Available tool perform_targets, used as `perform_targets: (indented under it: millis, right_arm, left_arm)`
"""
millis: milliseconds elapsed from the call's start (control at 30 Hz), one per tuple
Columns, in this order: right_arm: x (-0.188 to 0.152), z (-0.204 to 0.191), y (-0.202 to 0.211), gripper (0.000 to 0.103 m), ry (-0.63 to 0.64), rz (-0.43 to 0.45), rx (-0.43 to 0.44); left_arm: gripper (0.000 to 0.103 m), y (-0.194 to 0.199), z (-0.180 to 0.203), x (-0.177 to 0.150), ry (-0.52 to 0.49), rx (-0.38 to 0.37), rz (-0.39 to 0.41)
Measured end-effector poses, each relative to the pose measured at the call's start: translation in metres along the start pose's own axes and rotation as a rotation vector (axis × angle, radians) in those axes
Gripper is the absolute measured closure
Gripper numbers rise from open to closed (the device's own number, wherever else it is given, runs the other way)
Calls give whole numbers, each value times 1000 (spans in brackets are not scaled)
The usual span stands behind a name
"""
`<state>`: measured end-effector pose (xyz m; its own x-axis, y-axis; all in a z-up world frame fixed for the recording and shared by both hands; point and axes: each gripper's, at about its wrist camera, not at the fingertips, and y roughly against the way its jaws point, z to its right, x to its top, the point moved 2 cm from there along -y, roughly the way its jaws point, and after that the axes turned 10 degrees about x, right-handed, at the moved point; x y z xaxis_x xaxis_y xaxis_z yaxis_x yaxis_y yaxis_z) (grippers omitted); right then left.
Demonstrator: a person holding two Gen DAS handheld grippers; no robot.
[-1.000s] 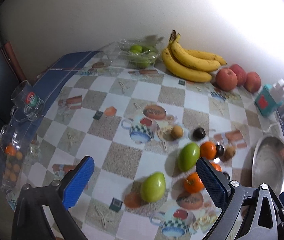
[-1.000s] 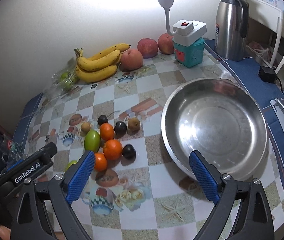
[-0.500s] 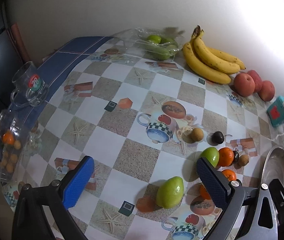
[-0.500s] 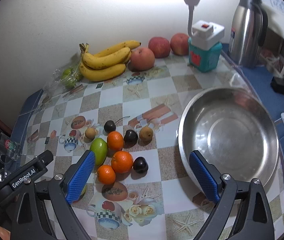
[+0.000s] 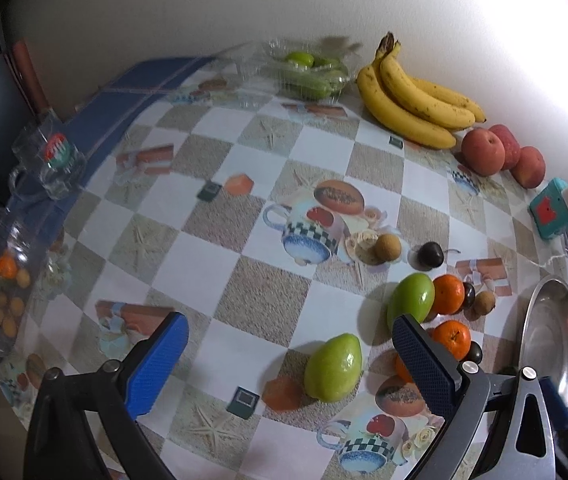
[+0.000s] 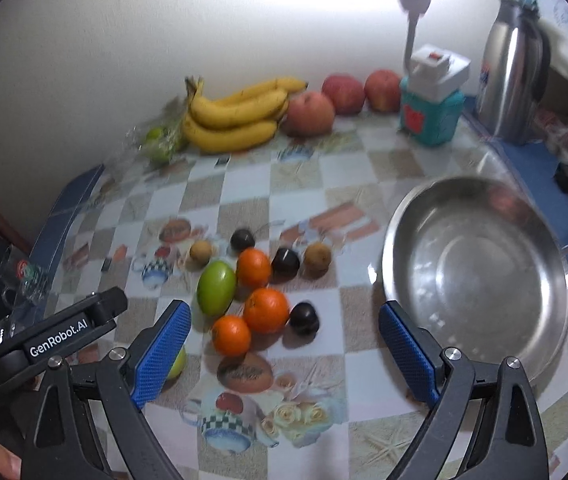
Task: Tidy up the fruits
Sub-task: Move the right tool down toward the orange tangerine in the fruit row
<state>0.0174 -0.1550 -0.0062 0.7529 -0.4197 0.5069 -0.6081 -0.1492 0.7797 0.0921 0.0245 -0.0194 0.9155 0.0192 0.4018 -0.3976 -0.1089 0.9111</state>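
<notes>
Guava (image 5: 334, 368) lies between open left gripper (image 5: 290, 364) fingers.

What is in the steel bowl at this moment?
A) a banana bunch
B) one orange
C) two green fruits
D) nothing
D: the steel bowl shows only bare metal inside, while the oranges and green fruit lie on the table beside it and the bananas rest by the wall.
</notes>
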Motion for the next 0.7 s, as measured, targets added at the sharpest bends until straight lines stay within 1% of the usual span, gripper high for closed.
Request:
perform_targets:
  millis: [100,267,300,333,433,533,700]
  right_arm:
    - [-4,3,-12,8,-58,-51,55]
    - [-8,1,-27,9,-90,-88,59]
    - [-8,1,-30,11,-97,-95,61]
    - [-8,1,-33,15,-103,-102,62]
    - [-11,1,-41,24,-116,-127,54]
    - [-14,1,-50,29,-119,-151,43]
    - [-15,-3,-59,39,-132,-170,54]
  left_arm:
    - [0,-10,-2,-4,20,2,-39]
    - [0,-20,-11,-4,69,36,-66]
    - [0,-22,-14,-4,79,42,-70]
    - [0,-24,-15,-3,87,46,-75]
    - [0,-30,-20,-3,111,55,-96]
    - [0,-33,-22,-3,127,53,-110]
    - [0,-34,-25,-1,145,46,-114]
